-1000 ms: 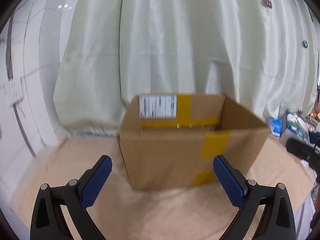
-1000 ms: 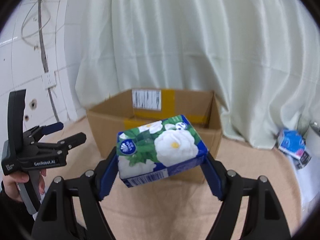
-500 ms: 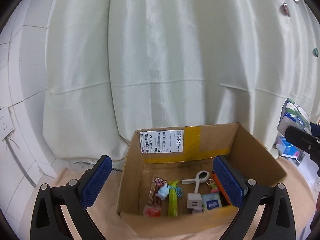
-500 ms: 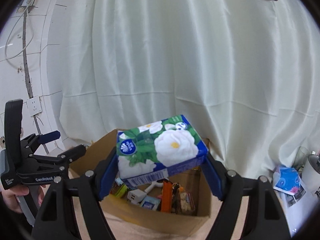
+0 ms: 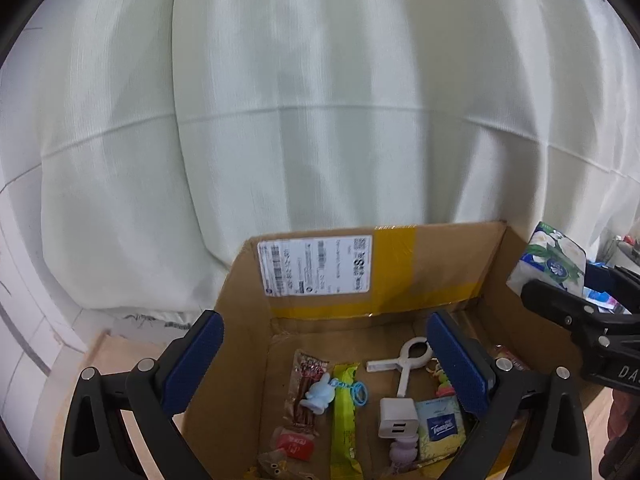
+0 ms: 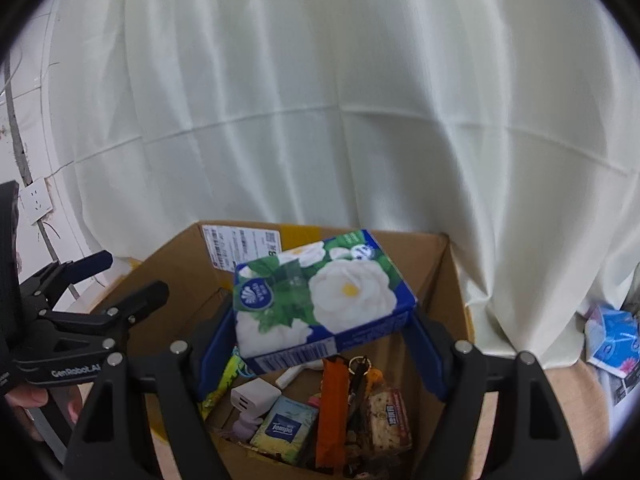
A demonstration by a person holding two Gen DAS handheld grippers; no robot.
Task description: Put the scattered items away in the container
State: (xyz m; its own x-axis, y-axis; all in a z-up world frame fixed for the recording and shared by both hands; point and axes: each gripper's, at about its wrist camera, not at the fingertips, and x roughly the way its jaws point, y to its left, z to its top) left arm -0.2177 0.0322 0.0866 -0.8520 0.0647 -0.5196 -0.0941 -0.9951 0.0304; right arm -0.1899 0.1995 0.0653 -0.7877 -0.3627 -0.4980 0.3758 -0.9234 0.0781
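My right gripper (image 6: pixel 320 340) is shut on a floral tissue box (image 6: pixel 324 300), blue, green and white, and holds it above the open cardboard box (image 6: pixel 448 280). The cardboard box (image 5: pixel 440 264) holds several small items: a white charger (image 5: pixel 398 418), a Tempo tissue pack (image 6: pixel 286 426), a white clip (image 5: pixel 404 364), snack packets. My left gripper (image 5: pixel 326 364) is open and empty over the box's left half. In the left wrist view the tissue box (image 5: pixel 554 260) shows at the right, and in the right wrist view the left gripper (image 6: pixel 94 288) shows at the left.
A pale curtain (image 6: pixel 320 120) hangs right behind the box. A blue tissue pack (image 6: pixel 612 340) lies on the table at the far right. A wall socket (image 6: pixel 36 200) is on the tiled wall at left.
Both grippers have risen and moved forward over the cardboard box, so its inside now shows. The tissue box has stayed in the right gripper.
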